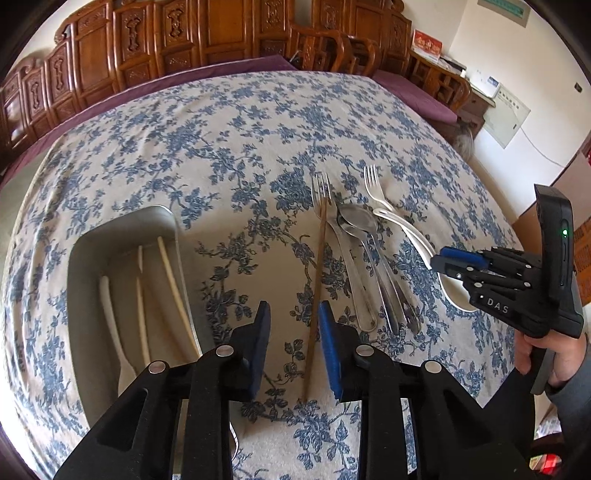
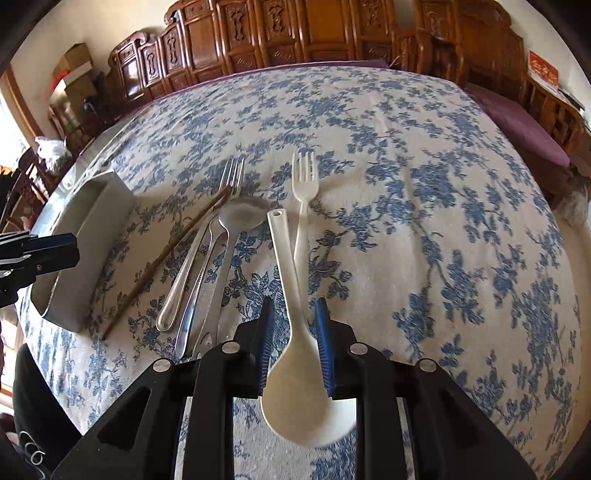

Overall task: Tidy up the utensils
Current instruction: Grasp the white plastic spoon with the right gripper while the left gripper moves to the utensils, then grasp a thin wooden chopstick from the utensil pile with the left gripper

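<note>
A metal tray (image 1: 125, 229) (image 2: 92, 206) sits at the left and holds white chopsticks (image 1: 173, 280) and a white utensil (image 1: 110, 317). A brown chopstick (image 1: 317, 280) (image 2: 166, 254), a metal fork (image 1: 321, 192) (image 2: 232, 177), metal spoons (image 1: 358, 221) (image 2: 240, 218), a white fork (image 1: 373, 184) (image 2: 304, 184) and a white spoon (image 2: 291, 354) (image 1: 413, 230) lie on the cloth. My left gripper (image 1: 293, 350) is open, its right finger beside the brown chopstick. My right gripper (image 2: 293, 347) (image 1: 447, 260) is open with its fingers on either side of the white spoon's neck.
The table wears a blue floral cloth (image 1: 240, 140) (image 2: 424, 184). Carved wooden cabinets (image 1: 147, 44) (image 2: 314, 29) and chairs (image 1: 332, 51) stand behind it. A purple cloth (image 1: 424, 96) shows beyond the far edge.
</note>
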A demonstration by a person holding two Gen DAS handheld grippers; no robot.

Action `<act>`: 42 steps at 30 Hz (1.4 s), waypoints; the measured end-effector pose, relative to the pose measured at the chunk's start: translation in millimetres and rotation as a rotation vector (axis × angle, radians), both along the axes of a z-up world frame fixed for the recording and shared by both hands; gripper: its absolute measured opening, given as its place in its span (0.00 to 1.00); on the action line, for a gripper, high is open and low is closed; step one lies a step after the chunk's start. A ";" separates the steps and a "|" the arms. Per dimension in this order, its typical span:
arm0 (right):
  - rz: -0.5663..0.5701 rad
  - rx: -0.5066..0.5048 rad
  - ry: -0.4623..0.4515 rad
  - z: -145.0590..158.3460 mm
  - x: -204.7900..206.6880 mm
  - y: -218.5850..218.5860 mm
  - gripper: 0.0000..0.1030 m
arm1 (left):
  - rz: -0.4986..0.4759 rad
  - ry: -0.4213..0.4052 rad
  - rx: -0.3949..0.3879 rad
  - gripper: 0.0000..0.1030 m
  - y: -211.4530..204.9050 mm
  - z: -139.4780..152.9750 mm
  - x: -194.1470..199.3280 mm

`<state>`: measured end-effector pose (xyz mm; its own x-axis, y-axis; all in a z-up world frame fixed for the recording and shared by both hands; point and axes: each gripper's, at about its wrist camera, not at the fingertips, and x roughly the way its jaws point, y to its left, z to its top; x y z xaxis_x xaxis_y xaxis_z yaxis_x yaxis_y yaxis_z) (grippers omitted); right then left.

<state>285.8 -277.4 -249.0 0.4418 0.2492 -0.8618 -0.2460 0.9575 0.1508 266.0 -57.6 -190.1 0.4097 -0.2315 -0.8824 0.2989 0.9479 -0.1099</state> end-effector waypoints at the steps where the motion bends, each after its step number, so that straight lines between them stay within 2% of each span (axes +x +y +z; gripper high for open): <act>1: 0.005 -0.005 0.009 -2.4 2.1 1.6 0.24 | -0.002 0.006 0.006 0.24 -2.2 -2.3 1.9; 4: 0.006 -0.017 0.032 -8.0 3.4 2.7 0.23 | -0.009 0.019 0.014 0.24 -8.3 -6.7 6.7; 5: 0.010 -0.016 0.034 -8.0 2.0 2.4 0.16 | -0.013 0.022 0.016 0.24 -10.7 -8.2 8.2; 7: 0.013 -0.018 0.023 -5.4 -1.1 0.4 0.11 | -0.020 0.025 0.021 0.24 -14.5 -10.6 10.1; 9: 0.007 -0.001 0.008 0.2 -6.0 -4.3 0.11 | -0.027 0.029 0.026 0.23 -17.9 -13.8 12.3; 11: -0.001 0.022 0.002 6.2 -11.2 -8.9 0.11 | -0.035 0.039 0.028 0.17 -20.7 -18.0 15.4; 16: -0.021 0.057 -0.019 20.1 -20.4 -18.5 0.11 | -0.046 0.055 0.044 0.17 -28.3 -27.7 24.6; 19: -0.019 0.045 -0.030 23.7 -25.7 -20.7 0.11 | -0.054 0.068 0.050 0.17 -33.8 -34.0 31.8; 29: -0.040 0.059 -0.020 18.8 -33.3 -27.6 0.11 | -0.088 0.132 0.123 0.17 -49.2 -60.6 47.7; 33: -0.040 0.061 -0.023 19.4 -34.1 -27.3 0.11 | -0.087 0.130 0.120 0.16 -49.8 -61.6 49.8; 34: -0.040 0.062 -0.024 19.7 -34.6 -26.8 0.11 | -0.088 0.127 0.121 0.08 -49.7 -61.8 49.6; 35: -0.039 0.062 -0.024 20.0 -35.0 -26.3 0.11 | -0.088 0.126 0.125 0.05 -49.6 -61.9 49.7; 42: -0.031 0.067 -0.041 28.8 -40.2 -20.1 0.11 | -0.080 0.103 0.100 0.04 -39.0 -44.8 34.1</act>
